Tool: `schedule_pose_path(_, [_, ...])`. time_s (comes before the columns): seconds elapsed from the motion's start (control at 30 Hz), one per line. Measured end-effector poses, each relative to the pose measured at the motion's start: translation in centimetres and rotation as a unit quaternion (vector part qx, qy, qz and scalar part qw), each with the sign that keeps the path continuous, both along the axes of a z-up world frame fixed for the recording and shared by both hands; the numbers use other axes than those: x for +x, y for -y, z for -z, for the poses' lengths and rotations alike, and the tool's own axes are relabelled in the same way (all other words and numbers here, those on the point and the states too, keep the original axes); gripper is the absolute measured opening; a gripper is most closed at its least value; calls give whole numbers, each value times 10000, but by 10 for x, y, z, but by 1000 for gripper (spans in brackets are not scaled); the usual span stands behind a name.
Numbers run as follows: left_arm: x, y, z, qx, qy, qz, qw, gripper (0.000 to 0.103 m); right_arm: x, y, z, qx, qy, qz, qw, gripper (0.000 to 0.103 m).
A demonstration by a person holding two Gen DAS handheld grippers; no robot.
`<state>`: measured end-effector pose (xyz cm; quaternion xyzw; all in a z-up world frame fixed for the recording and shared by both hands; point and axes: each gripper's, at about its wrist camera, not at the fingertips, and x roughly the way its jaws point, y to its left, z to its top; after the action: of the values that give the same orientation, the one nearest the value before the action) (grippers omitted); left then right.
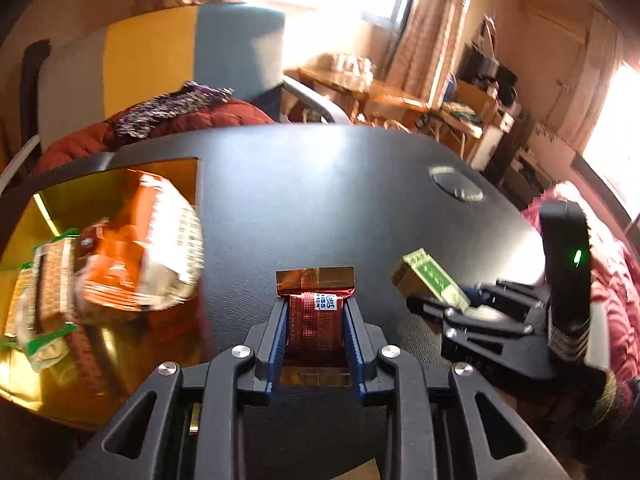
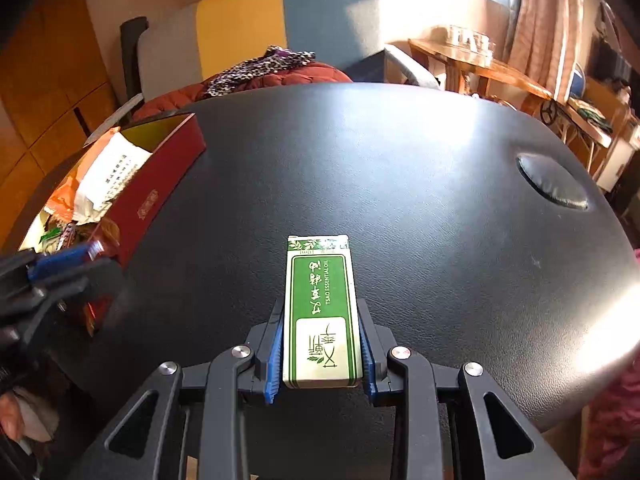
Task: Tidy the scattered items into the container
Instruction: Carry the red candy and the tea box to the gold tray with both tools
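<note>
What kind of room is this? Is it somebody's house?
Probably a lived-in room at home. Behind the black table there is a colourful armchair with a red quilted jacket on it, curtains at a sunny window, and a cluttered wooden side table.

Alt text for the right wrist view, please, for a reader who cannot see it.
The right gripper holds a green and white essential oil box lengthwise between its blue fingers, above a black table. At far left, a red container holds snack packets, with the left gripper beside it.
</note>
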<state>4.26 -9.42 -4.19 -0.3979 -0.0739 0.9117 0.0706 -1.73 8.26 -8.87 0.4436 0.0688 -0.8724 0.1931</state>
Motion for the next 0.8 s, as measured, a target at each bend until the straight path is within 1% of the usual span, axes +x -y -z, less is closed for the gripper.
schedule_pose_path(0.1, [7, 32, -17, 100, -197, -404, 9989, 26, 2, 9, 0, 26, -12, -93, 10000, 31])
schedule_pose_path(0.23, [7, 86, -27, -10, -307, -1055, 9939, 27, 3, 16, 3, 20, 39, -177, 9998, 31])
schedule_pose_path(0.43, [-23, 149, 0, -89, 190, -1639, 9862, 27, 4, 25, 0, 51, -11, -268, 9996, 31])
schedule_pose_path(0.5, [-32, 169, 9, -108, 350, -1827, 9825, 33, 6, 28, -3, 56, -45, -298, 9995, 31])
schedule_pose_path(0.53, [-33, 175, 12, -34, 369, -1872, 9816, 35, 6, 29, -5, 62, -60, -319, 9995, 31])
schedule_pose_path(0.57, [-31, 181, 13, 62, 362, -1946, 9802, 40, 7, 30, -7, 68, -75, -341, 9994, 31])
schedule_pose_path(0.6, [-29, 186, 14, 159, 352, -2016, 9787, 43, 7, 32, -9, 72, -92, -370, 9992, 31])
schedule_pose_path(0.67, [-18, 195, 12, 356, 270, -2150, 9756, 45, 7, 36, -14, 79, -126, -431, 9990, 31])
schedule_pose_path(0.73, [-1, 203, 8, 389, 161, -2356, 9709, 46, 9, 42, -23, 30, -195, -537, 9984, 31])
schedule_pose_path(0.8, [15, 207, 7, 392, 104, -2471, 9681, 46, 12, 52, -34, -53, -272, -730, 9969, 31])
